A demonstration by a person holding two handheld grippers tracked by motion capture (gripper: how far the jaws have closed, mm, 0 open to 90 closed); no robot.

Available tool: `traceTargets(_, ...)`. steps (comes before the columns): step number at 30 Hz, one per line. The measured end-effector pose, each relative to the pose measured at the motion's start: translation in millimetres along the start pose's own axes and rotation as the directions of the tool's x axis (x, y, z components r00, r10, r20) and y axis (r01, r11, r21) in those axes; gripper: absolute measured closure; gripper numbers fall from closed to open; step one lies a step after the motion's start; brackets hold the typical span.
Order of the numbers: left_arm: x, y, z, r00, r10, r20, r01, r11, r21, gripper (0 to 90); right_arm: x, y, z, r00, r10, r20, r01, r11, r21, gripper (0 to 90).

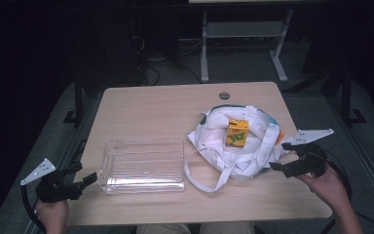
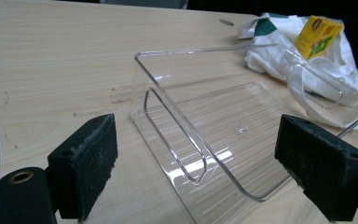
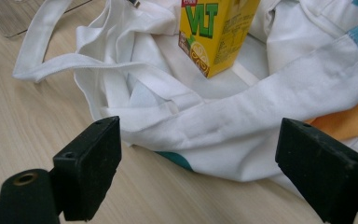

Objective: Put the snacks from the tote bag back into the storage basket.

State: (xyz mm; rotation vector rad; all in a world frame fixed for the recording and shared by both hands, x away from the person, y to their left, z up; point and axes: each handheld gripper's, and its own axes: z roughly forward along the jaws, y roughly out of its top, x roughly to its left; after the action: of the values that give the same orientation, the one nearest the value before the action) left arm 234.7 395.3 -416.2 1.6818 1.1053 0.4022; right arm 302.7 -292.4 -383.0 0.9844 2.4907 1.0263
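Bag, white cloth, lies crumpled at the right of my table, its straps trailing toward the near edge. To its left sits a clear tray. A yellow carton stands upright on the bag's folds. My right gripper hovers just beside the bag's right edge, jaws spread wide with nothing between them; its view looks across the bag to the carton. My left gripper rests at the tray's left end, jaws likewise spread, framing the tray without touching it.
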Motion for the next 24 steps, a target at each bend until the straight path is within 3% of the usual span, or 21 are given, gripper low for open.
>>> traceTargets(12, -0.9, 0.1, 0.7, 1.0000, 0.007, 0.006, -0.007, 1.0000, 0.003, 12.7, -8.5, 28.4, 0.0, 0.9990, -0.043, -0.010, 0.043, 0.999, 0.027, 14.0)
traceTargets(17, -1.6, 0.5, -2.4, 0.9999, 0.014, 0.010, -0.013, 0.9997, -0.020, 12.7, -12.1, 43.5, 1.2, 0.9974, -0.071, -0.010, 0.072, 0.996, 0.049, 14.1)
traceTargets(24, -0.6, 0.4, -2.6, 0.9999, 0.013, 0.010, -0.013, 0.9997, -0.021, 12.7, -17.0, 64.8, 10.7, 0.9958, -0.087, -0.029, 0.089, 0.992, 0.084, 14.1)
